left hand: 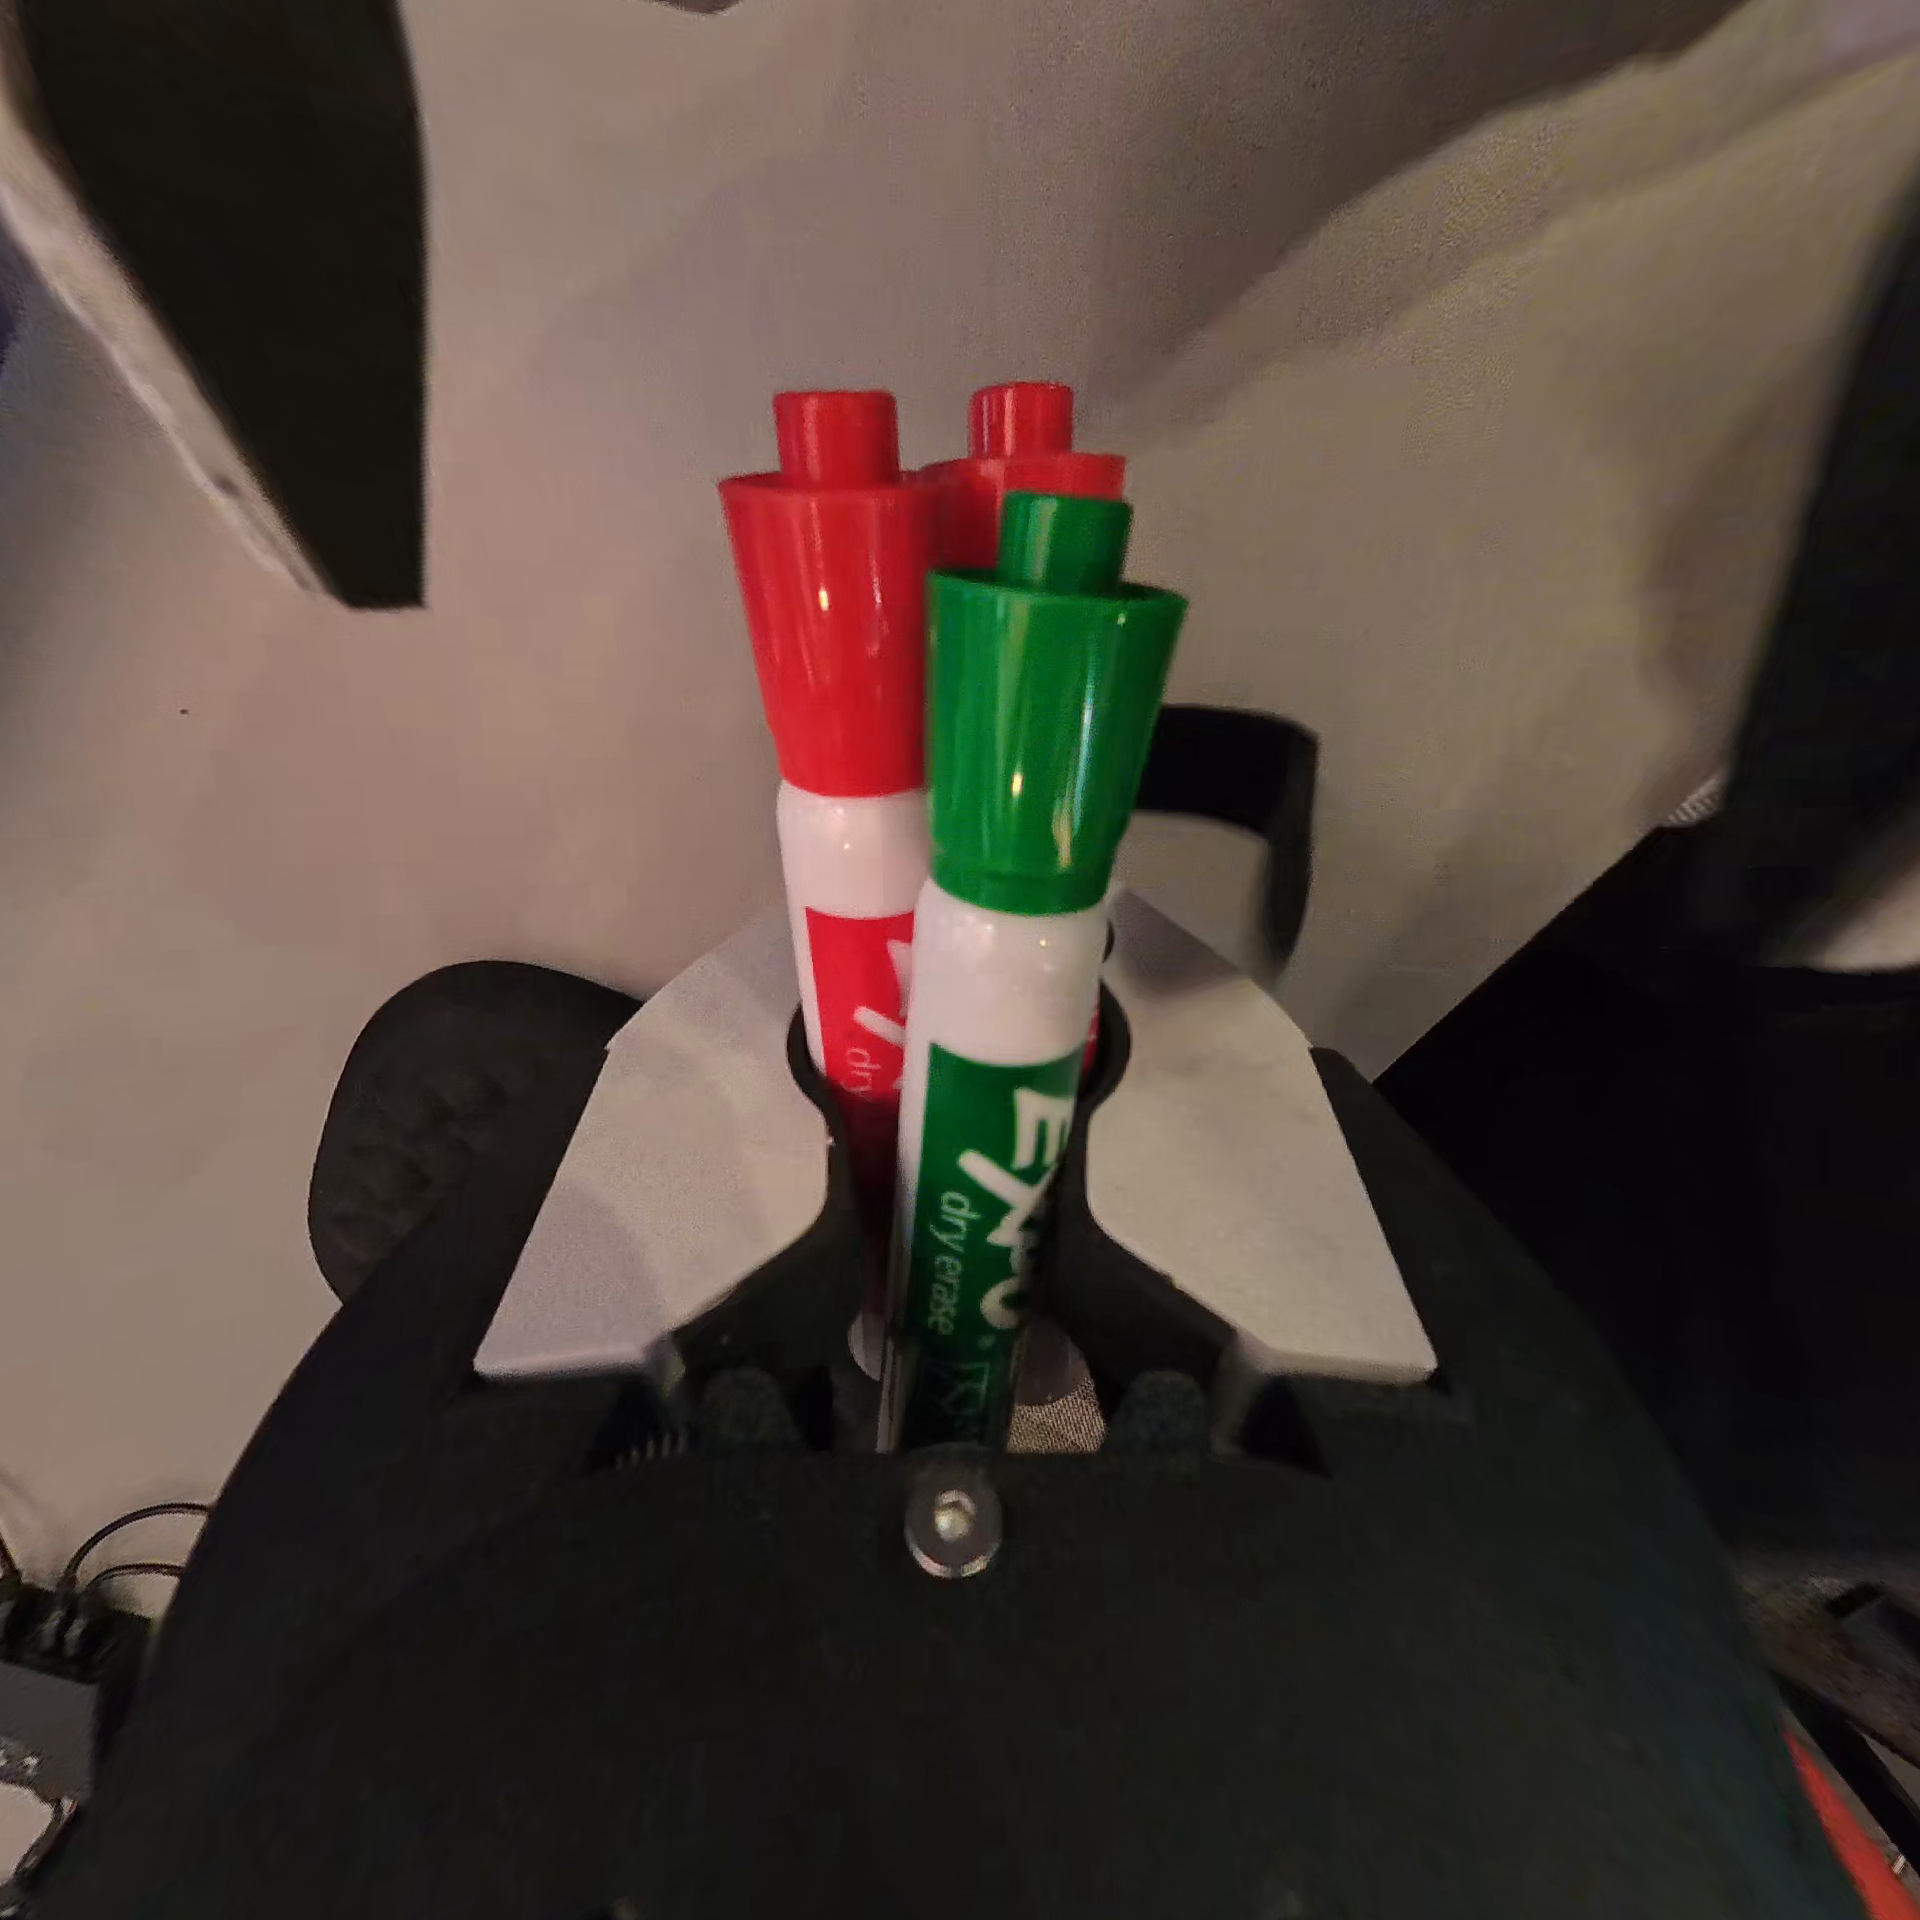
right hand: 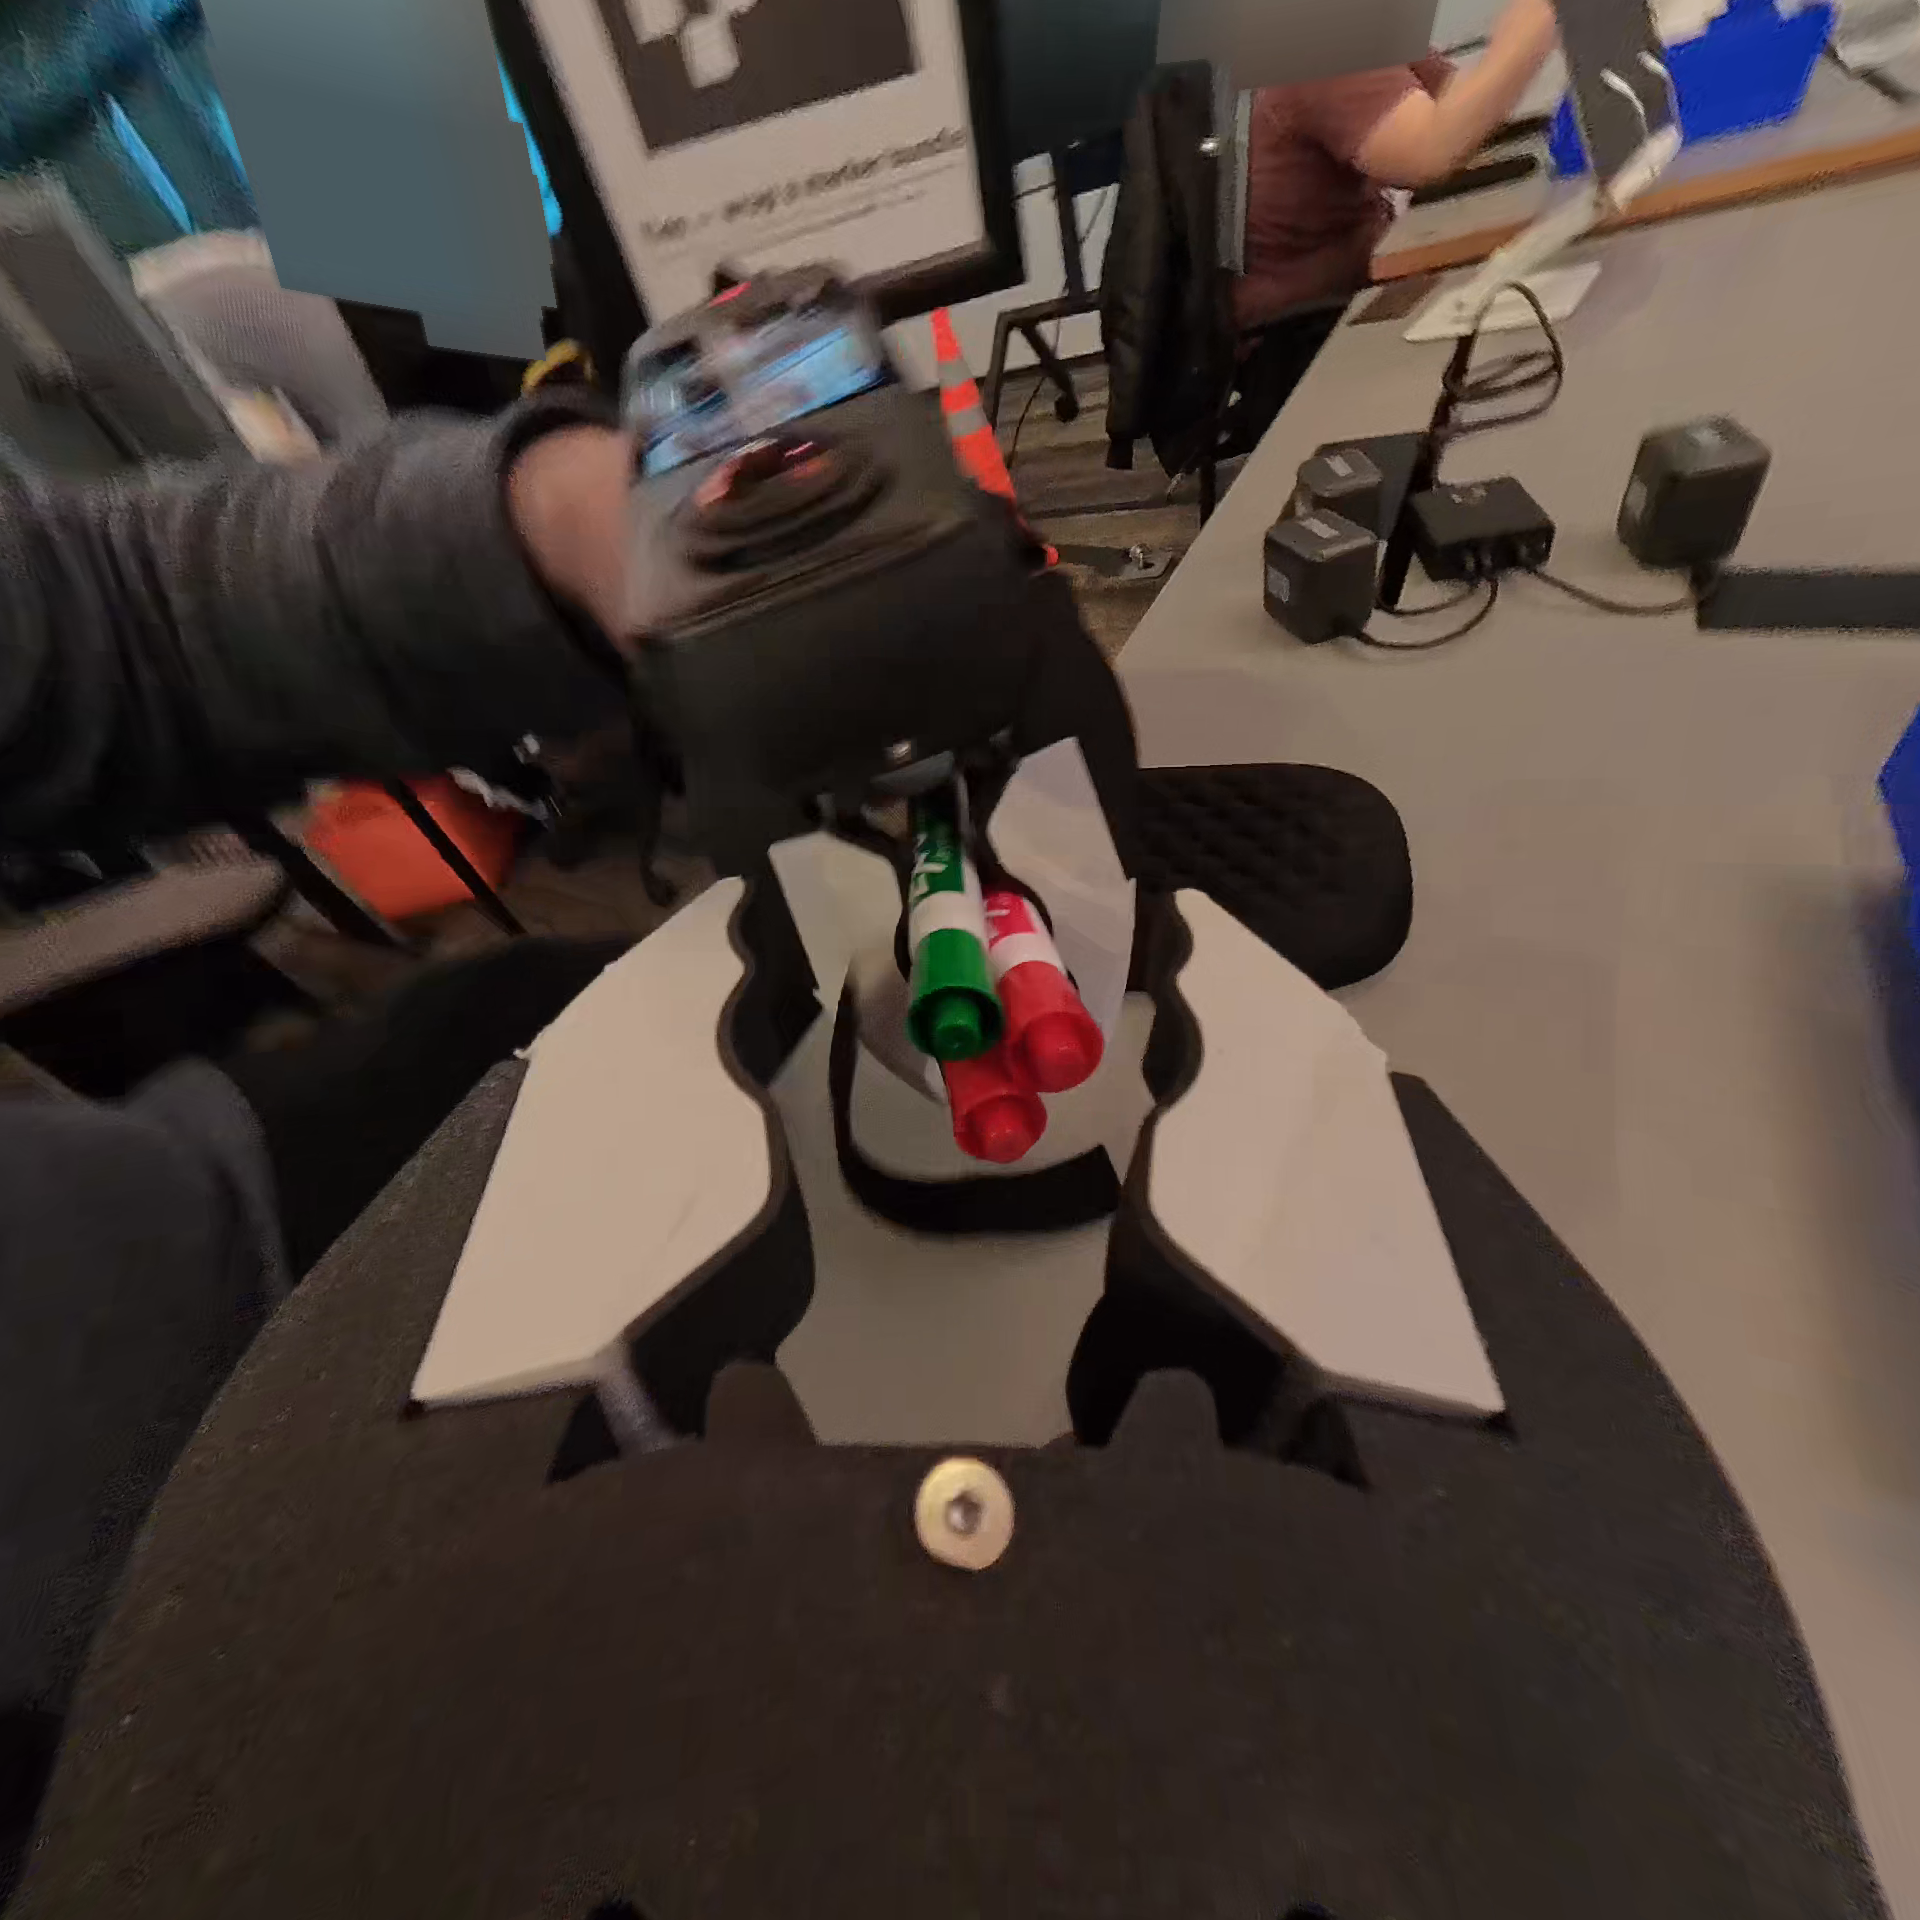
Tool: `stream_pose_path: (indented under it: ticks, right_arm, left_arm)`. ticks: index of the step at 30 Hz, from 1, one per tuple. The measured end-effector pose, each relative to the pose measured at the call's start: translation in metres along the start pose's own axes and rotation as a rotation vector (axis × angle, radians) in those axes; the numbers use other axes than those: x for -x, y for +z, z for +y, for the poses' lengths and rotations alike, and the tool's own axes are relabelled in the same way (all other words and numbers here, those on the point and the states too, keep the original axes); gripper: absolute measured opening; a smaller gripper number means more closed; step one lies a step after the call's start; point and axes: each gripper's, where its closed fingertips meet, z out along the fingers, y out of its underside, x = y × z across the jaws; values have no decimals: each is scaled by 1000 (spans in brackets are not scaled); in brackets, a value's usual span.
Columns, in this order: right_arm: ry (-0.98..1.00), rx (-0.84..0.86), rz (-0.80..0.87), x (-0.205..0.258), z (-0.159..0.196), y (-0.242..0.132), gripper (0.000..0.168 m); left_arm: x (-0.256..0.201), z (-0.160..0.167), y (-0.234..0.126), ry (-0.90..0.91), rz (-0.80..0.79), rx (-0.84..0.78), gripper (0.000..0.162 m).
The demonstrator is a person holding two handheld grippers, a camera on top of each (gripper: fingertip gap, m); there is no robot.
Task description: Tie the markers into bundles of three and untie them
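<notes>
Left wrist view: left gripper pinches three markers, caps out. Right gripper is spread wide, empty, just beside them. No tie shows; wrapping seems next.

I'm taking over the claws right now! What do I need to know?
Left claw: shut on three markers, a green marker in front and two red markers behind, caps pointing away from the claw.
Right claw: open and holds nothing; it faces the marker caps, with a black loop, maybe the tie, showing between its fingers.
Done: three markers are gathered in one grip.
Left: no tie shows around the markers, so bundle them, then untie them. Keep the left grip firm.
</notes>
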Motion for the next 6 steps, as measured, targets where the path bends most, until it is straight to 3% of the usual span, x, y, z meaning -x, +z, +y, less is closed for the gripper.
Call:
stream_pose_path:
  ticks: [4, 6]
  right_arm:
    - [-192, 98, 49, 3, 20, -4, 61]
    - [-253, 148, -44, 20, 33, -12, 58]
  left_arm:
    - [0, 0, 0, 0, 0, 9, 41]
    - [-1, 4, 0, 4, -3, 13, 41]
